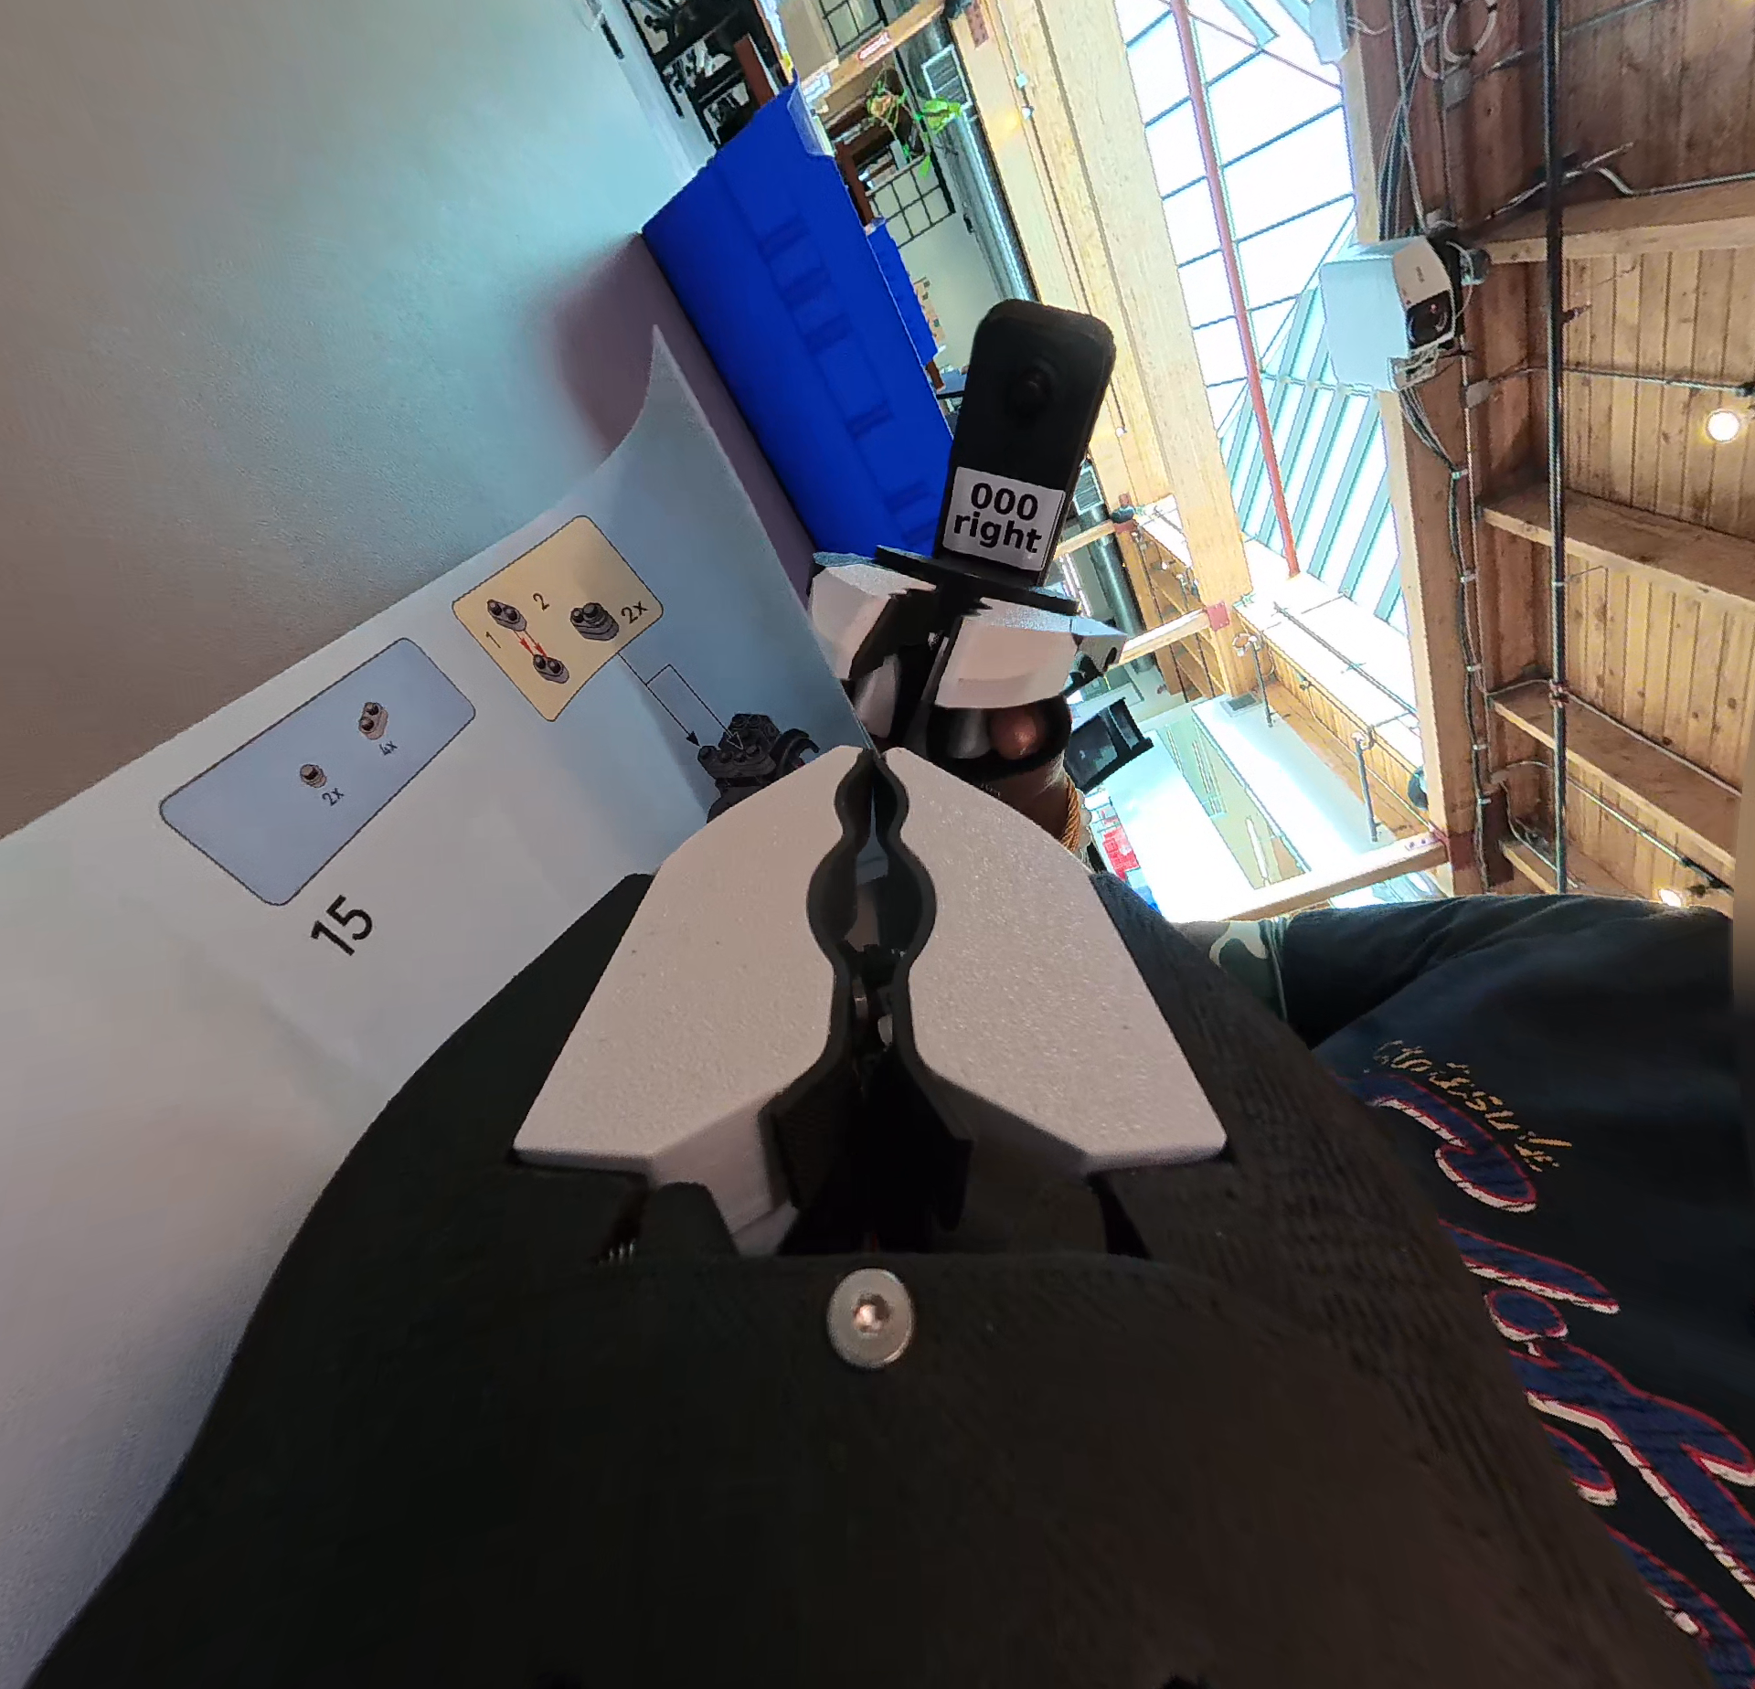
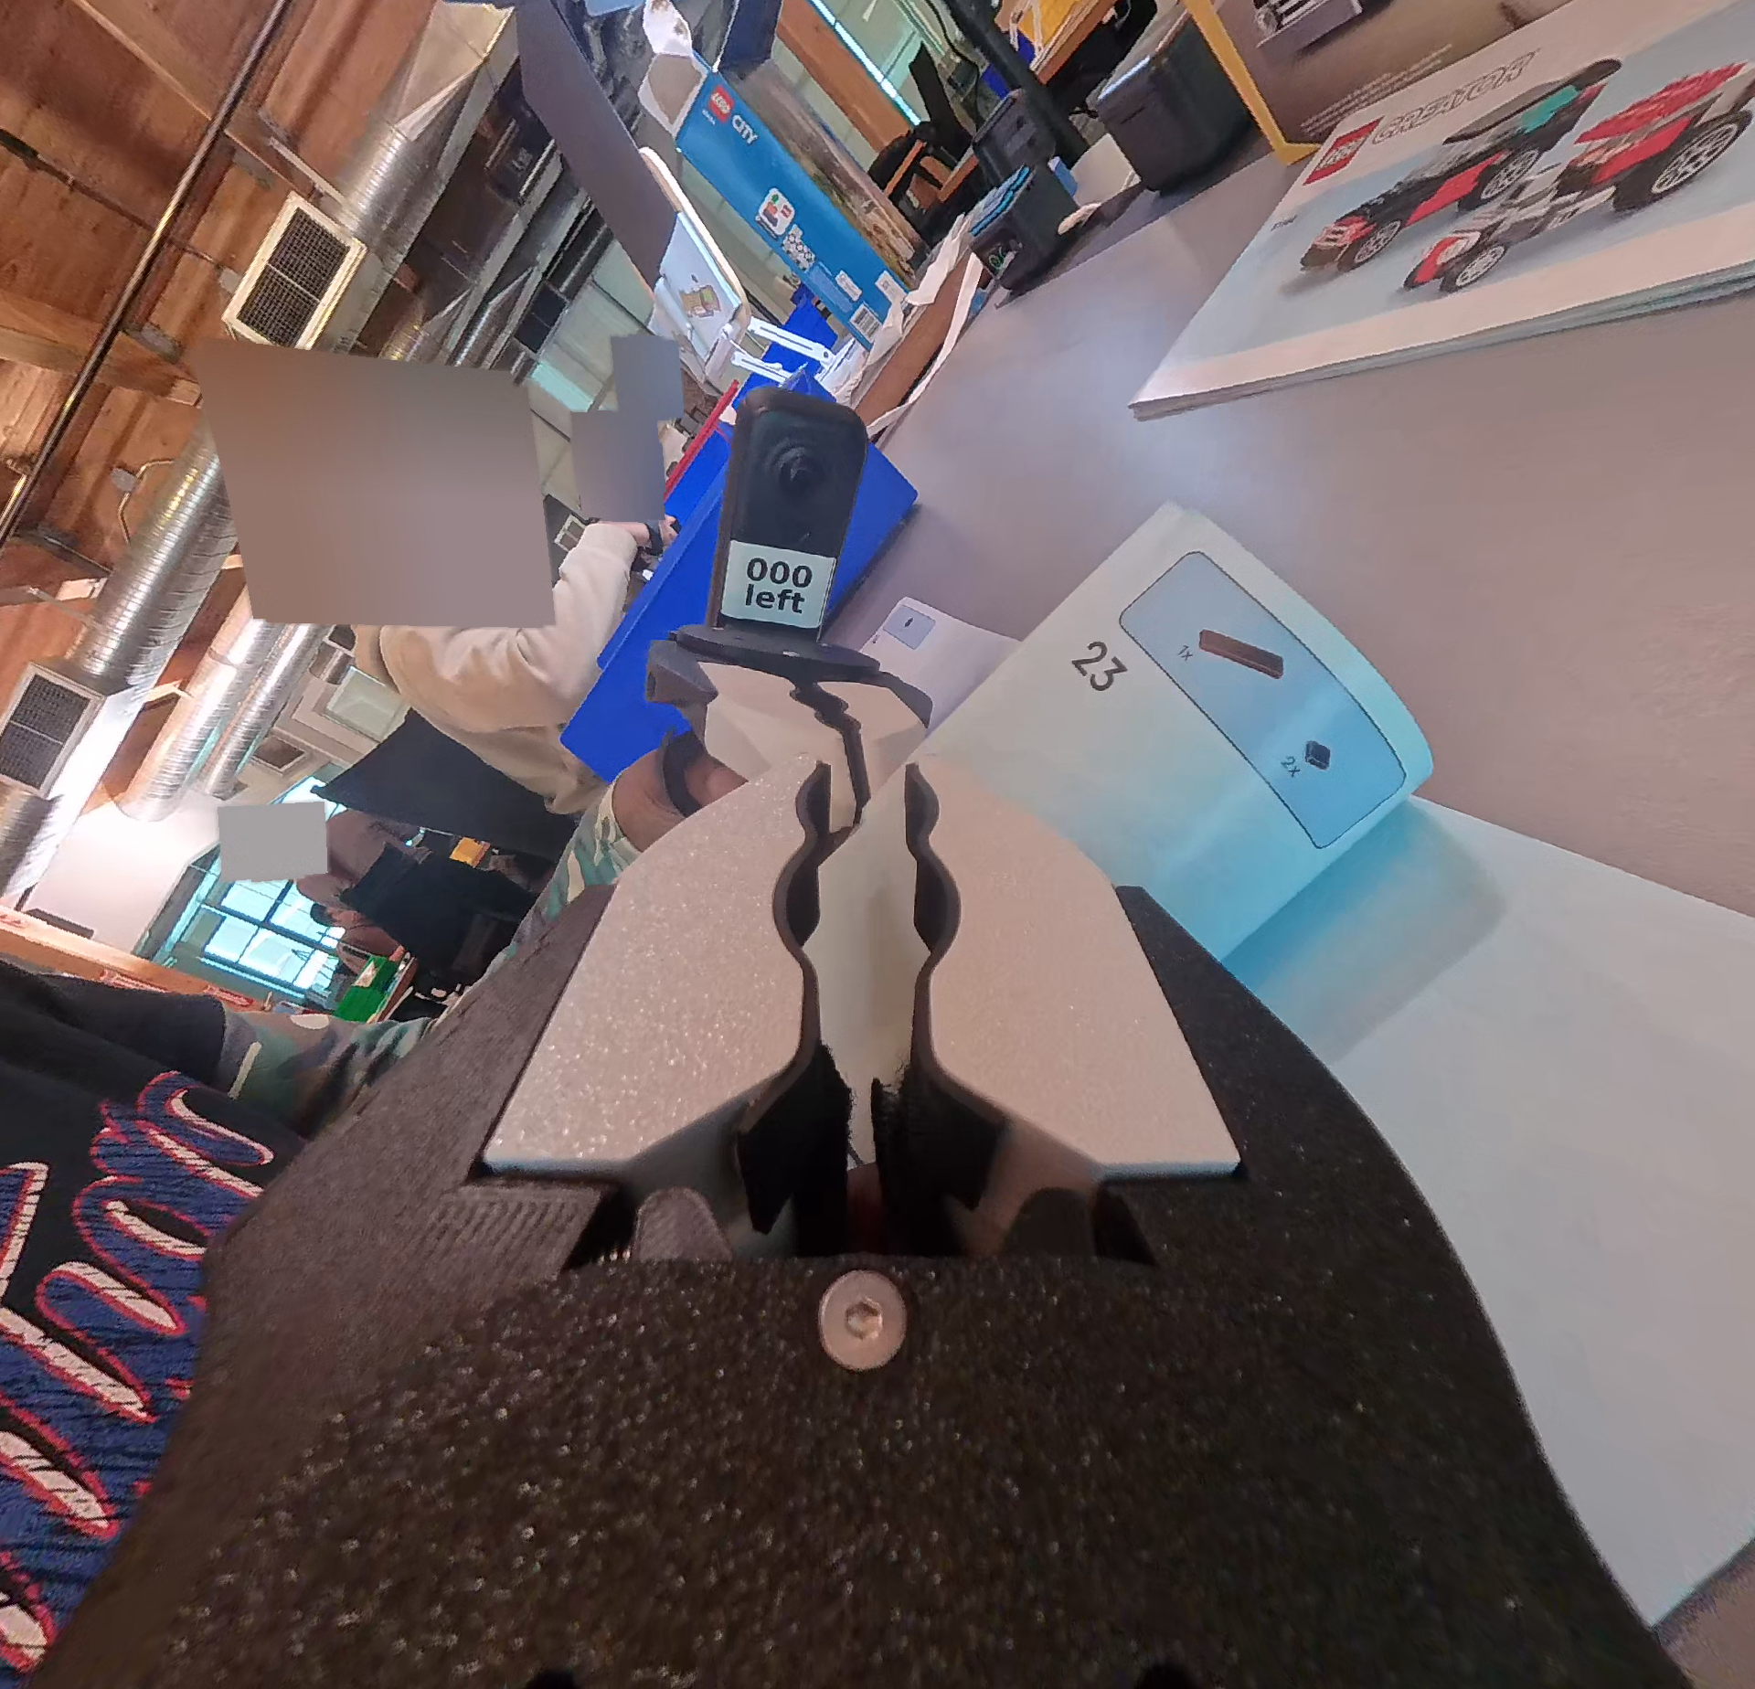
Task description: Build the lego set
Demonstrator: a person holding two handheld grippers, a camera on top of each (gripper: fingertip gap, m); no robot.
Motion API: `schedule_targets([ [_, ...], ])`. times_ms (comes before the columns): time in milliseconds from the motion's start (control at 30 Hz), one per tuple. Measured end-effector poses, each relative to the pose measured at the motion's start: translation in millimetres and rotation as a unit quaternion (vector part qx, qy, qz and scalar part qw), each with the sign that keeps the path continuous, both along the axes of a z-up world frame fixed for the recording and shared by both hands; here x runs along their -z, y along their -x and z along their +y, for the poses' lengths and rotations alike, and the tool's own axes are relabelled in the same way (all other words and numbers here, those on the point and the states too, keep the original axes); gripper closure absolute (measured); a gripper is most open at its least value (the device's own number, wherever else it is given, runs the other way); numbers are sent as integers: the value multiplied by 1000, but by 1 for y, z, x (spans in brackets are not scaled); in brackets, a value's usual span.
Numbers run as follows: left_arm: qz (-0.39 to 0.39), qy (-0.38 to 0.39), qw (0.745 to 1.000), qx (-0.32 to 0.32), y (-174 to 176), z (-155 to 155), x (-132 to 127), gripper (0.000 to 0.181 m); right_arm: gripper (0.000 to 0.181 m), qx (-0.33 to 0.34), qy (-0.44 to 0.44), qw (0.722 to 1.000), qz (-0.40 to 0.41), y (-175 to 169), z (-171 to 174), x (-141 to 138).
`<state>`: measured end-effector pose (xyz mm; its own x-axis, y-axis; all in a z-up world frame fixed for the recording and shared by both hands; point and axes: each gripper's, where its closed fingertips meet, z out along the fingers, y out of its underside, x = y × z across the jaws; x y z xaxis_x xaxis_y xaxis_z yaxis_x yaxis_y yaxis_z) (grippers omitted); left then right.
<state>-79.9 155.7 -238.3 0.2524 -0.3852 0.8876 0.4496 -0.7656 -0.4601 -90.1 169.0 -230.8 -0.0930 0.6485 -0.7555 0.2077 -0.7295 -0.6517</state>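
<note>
The open instruction booklet [image 1: 380, 789] lies on the grey table [image 1: 237, 314]. One of its pages stands up, with its edge running to my left gripper [image 1: 874, 760]. That gripper is shut on the page's corner. My right gripper [image 2: 864, 775] faces the left one, tip to tip, with its jaws a little apart and nothing clearly gripped. The left gripper [image 2: 836, 722] also shows in the right wrist view, shut, beside the booklet [image 2: 1235, 694]. The right gripper [image 1: 912, 694] shows in the left wrist view, just past the page. No loose bricks are in view.
A blue bin [image 1: 807, 333] stands on the table behind the booklet and also shows in the right wrist view [image 2: 684, 618]. A second booklet with cars on its cover [image 2: 1472, 219] lies farther back. Set boxes [image 2: 788, 191] stand beyond. People are in the background. The grippers are tip to tip, or close to it.
</note>
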Motion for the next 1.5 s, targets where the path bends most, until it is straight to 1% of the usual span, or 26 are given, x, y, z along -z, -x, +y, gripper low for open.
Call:
schedule_targets([
  [233,5,-5,1000,-3,0,0,0,181,165,17,-35,999,-23,-9,6,1],
  [467,4,-11,1000,-4,0,-1,-2,181,161,61,-123,987,-84,-32,24,3],
  [533,3,-13,1000,-5,1,-1,-3,181,157,78,-170,976,-110,-40,31,2],
  [633,2,-21,1000,-13,6,-3,-8,181,151,99,-257,950,-146,-52,38,-7],
  [733,3,-36,999,-28,15,-7,-17,181,148,95,-336,921,-174,-58,38,-18],
  [800,8,-46,998,-43,24,-11,-24,181,149,65,-369,906,-197,-58,32,-17],
  [867,23,-54,996,-68,43,-16,-29,181,154,19,-382,897,-223,-55,25,-8],
  [1000,69,-64,987,-132,86,-33,-40,181,161,-96,-373,883,-267,-34,9,33],
  [1067,91,-70,980,-160,106,-43,-48,181,165,-146,-379,876,-261,-16,-2,44],
  [1133,128,-73,970,-191,126,-54,-54,181,167,-192,-391,869,-234,4,-17,48],
  [1200,176,-69,956,-222,145,-65,-58,181,171,-230,-396,865,-204,22,-29,49],
  [1300,260,-45,930,-257,170,-82,-54,181,176,-271,-378,866,-180,43,-41,54],
  [1400,338,-7,900,-276,189,-95,-43,181,177,-307,-347,872,-157,54,-54,57],
  [1500,403,36,870,-280,201,-107,-27,181,178,-310,-310,889,-137,62,-60,56],
])
